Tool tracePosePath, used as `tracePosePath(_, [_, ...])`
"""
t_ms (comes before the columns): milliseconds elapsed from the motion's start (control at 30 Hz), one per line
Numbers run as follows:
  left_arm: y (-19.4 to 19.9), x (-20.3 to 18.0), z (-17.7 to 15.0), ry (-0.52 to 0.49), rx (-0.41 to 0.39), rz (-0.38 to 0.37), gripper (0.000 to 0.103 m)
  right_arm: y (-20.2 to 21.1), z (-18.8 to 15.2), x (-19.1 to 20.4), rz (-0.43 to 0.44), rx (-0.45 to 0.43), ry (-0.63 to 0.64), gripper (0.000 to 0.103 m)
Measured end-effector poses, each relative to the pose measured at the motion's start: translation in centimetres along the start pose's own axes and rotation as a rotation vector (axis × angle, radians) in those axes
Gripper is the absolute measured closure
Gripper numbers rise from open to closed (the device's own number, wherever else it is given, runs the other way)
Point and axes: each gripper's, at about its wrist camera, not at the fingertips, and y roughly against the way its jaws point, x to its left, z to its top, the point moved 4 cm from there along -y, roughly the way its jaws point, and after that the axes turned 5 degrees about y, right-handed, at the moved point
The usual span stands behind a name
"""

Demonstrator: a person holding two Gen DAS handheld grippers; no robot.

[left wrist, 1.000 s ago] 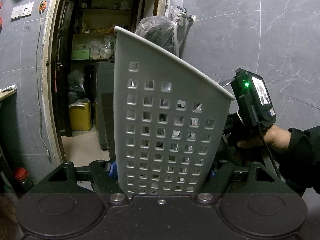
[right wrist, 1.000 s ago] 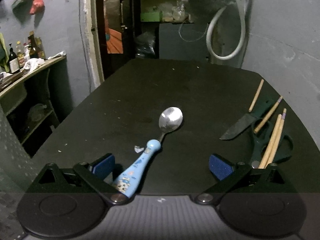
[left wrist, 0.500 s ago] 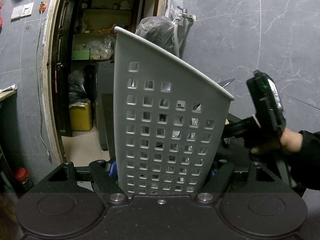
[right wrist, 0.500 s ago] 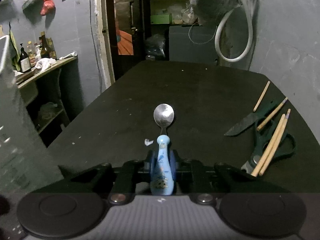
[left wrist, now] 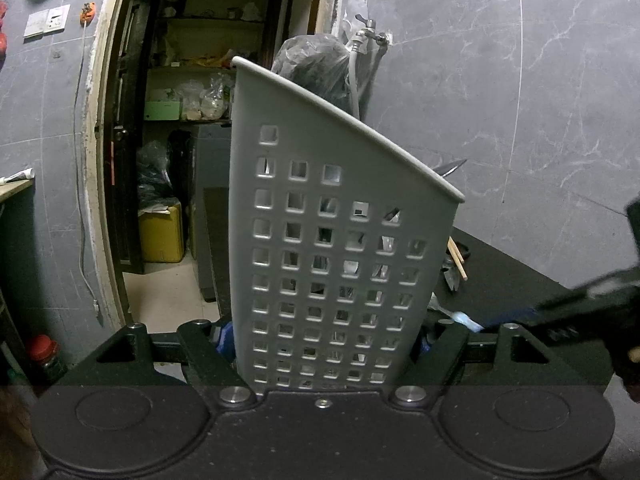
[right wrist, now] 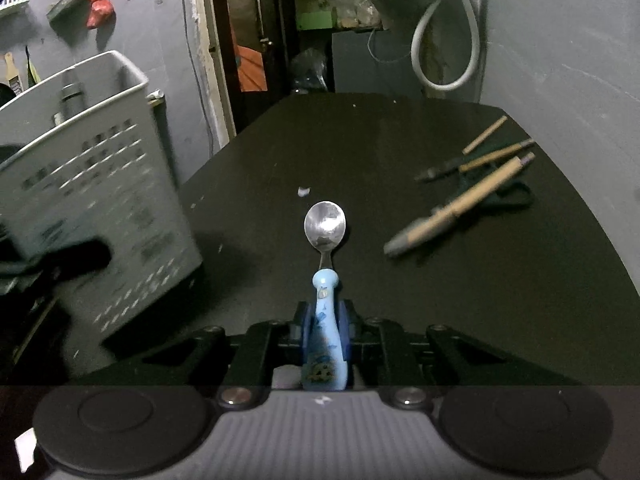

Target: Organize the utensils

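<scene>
My left gripper (left wrist: 322,340) is shut on a grey perforated utensil basket (left wrist: 328,240), held upright; utensils show through its holes. The basket also shows at the left of the right wrist view (right wrist: 92,184). My right gripper (right wrist: 325,320) is shut on the blue handle of a metal spoon (right wrist: 325,224), lifted above the black table (right wrist: 360,140), bowl pointing away. The spoon's handle and the right gripper show at the right of the left wrist view (left wrist: 464,318).
Wooden chopsticks (right wrist: 476,192), dark-handled scissors (right wrist: 504,196) and a knife (right wrist: 444,170) lie on the table's right side. A small white scrap (right wrist: 303,191) lies beyond the spoon. A doorway and a grey hose (right wrist: 448,40) stand behind the table.
My right gripper closed on the spoon's handle, lifted it and moved left toward the basket, which has come into the right wrist view. The left gripper holds the basket still.
</scene>
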Motion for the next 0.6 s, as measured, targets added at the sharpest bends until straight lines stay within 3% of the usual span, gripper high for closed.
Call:
tracePosePath(200, [0.0,0.0,0.0,0.000,0.000,-0.001,0.025,2.6,-1.8,1.8,0.083,0.027,0.005,0.078])
tracePosePath(333, [0.1,0.0,-0.1,0.002,-0.003,-0.003,0.025,3.2,-1.2,2.5,0.105,0.002,0.036,0.058])
tracePosePath(433, [0.1,0.0,-0.1,0.001,-0.004,-0.003,0.025,2.7,0.1,1.3,0.087,-0.045,0.014,0.047])
tracePosePath(600, [0.2,-0.1,0.0,0.002,-0.003,-0.002,0.025,0.6,1.2,-1.9,0.063,-0.063,-0.086,0.042])
